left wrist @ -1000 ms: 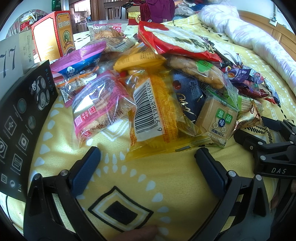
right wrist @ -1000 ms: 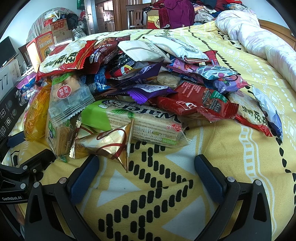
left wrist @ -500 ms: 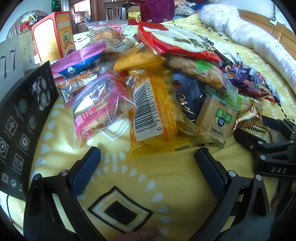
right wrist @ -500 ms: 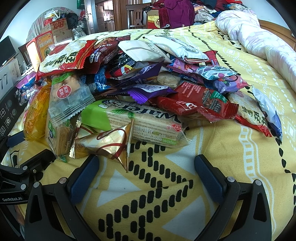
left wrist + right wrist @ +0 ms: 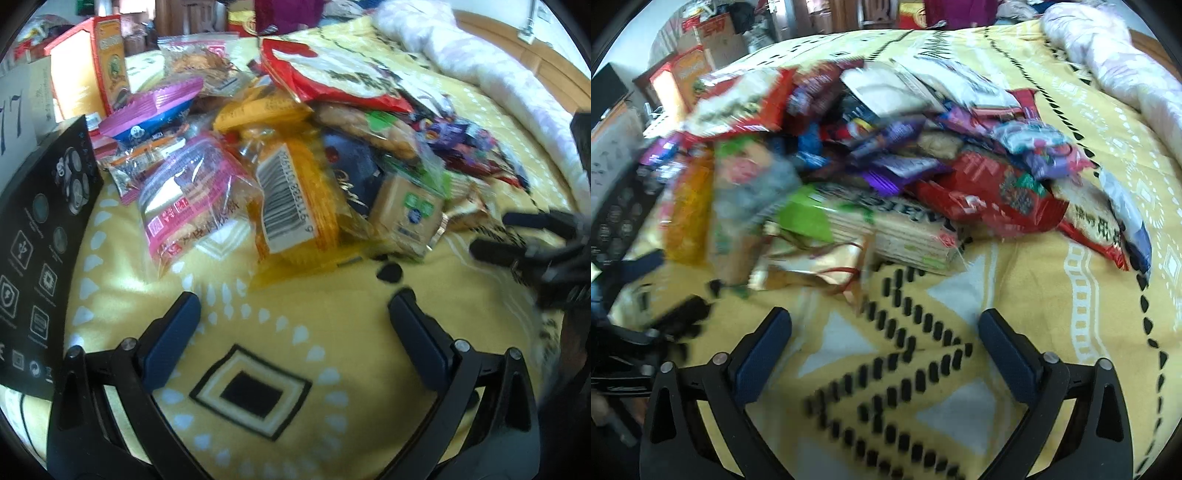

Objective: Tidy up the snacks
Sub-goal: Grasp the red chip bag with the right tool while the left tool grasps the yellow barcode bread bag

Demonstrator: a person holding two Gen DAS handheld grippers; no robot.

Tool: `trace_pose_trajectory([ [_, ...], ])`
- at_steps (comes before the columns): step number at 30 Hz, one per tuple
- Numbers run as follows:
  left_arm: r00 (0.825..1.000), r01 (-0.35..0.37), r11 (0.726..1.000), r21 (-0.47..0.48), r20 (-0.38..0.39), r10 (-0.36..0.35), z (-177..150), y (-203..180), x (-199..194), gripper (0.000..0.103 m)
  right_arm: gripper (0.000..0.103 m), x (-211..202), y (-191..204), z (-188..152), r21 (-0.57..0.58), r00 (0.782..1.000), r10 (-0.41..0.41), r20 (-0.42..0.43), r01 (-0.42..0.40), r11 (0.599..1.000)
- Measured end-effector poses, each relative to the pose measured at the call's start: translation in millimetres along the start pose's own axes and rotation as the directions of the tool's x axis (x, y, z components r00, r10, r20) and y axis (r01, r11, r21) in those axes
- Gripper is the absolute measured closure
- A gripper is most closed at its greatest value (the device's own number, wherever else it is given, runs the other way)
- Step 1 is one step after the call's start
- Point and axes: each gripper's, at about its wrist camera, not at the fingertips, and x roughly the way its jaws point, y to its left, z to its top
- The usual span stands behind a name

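Right wrist view showed the right gripper (image 5: 882,343) low over the yellow patterned blanket (image 5: 1052,302), its jaws wide but beginning to close, with only bare cloth between them. Just ahead lay the near edge of the snack pile (image 5: 886,147): a gold foil pack (image 5: 820,266) closest, a long green-ended wafer pack (image 5: 882,229) behind it, and a red bag (image 5: 997,199) off to the right. The picture was smeared, so finer labels could not be read.

Left wrist view showed the left gripper (image 5: 295,317) likewise spread wide and empty above the blanket. Beyond its fingers sat an orange pack with a barcode (image 5: 295,199), a pink-wrapped pack (image 5: 184,195) to its left, and a small tan cracker pack (image 5: 410,214) to its right. A black box (image 5: 40,229) stood at the left edge, and an orange carton (image 5: 88,70) stood farther back.

Judging by this, the sorting had hardly begun: every snack visible lay in one mixed heap, none was grouped or set apart, and neither gripper held anything. Almost all the work seemed left to do.
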Motion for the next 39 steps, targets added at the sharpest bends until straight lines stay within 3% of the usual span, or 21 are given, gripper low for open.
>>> trace_pose_trajectory([
  [3, 0.999, 0.053, 0.998, -0.035, 0.001, -0.053, -3, 9, -17, 0.000, 0.005, -35, 11, 11, -0.035, 0.997, 0.028, 0.073, -0.026, 0.999],
  [8, 0.996, 0.088, 0.992, -0.087, 0.041, -0.085, -12, 17, -42, 0.000, 0.003, -66, 35, 55, -0.009, 0.973, 0.159, 0.170, -0.159, 0.987],
  [10, 0.995, 0.091, 0.993, -0.074, 0.054, -0.087, -17, 16, -51, 0.000, 0.003, -57, 47, 77, -0.007, 0.969, 0.183, 0.165, -0.185, 0.983],
  [13, 0.993, 0.097, 0.994, -0.039, 0.064, -0.095, -23, 13, -60, 0.000, 0.003, -40, 61, 103, -0.017, 0.977, 0.154, 0.148, -0.153, 0.988],
  [18, 0.991, 0.122, 0.992, -0.045, 0.057, -0.119, -29, 12, -65, 0.000, 0.004, 2, 76, 138, 0.013, 0.991, 0.121, 0.054, -0.122, 0.993],
  [20, 0.991, 0.126, 0.991, -0.047, 0.060, -0.123, -28, 11, -65, 0.000, 0.015, 13, 84, 141, -0.010, 0.996, 0.086, 0.016, -0.086, 0.996],
  [21, 0.990, 0.128, 0.990, -0.052, 0.063, -0.125, -27, 11, -66, 0.000, 0.029, 16, 85, 142, -0.024, 0.997, 0.079, 0.013, -0.079, 0.997],
  [23, 0.989, 0.135, 0.988, -0.068, 0.074, -0.130, -25, 13, -68, 0.000, 0.040, 14, 85, 139, -0.041, 0.996, 0.090, 0.017, -0.089, 0.995],
  [24, 0.987, 0.142, 0.987, -0.077, 0.082, -0.136, -22, 14, -69, 0.000, 0.055, 10, 83, 137, -0.036, 0.994, 0.111, 0.022, -0.110, 0.993],
  [26, 0.986, 0.144, 0.985, -0.090, 0.094, -0.135, -16, 16, -69, 0.000, 0.062, 2, 75, 134, -0.005, 0.982, 0.186, 0.033, -0.186, 0.983],
  [31, 0.984, 0.139, 0.983, -0.123, 0.132, -0.123, -3, 19, -69, 0.002, 0.082, -40, 48, 110, 0.033, 0.958, 0.261, 0.120, -0.266, 0.963],
  [35, 0.984, 0.133, 0.979, -0.156, 0.139, -0.111, 17, 28, -56, 0.007, 0.083, -65, 19, 78, 0.086, 0.946, 0.282, 0.161, -0.298, 0.951],
  [39, 0.983, 0.143, 0.974, -0.177, 0.136, -0.120, 31, 31, -41, 0.014, 0.083, -76, -12, 31, 0.150, 0.952, 0.271, 0.145, -0.292, 0.944],
])
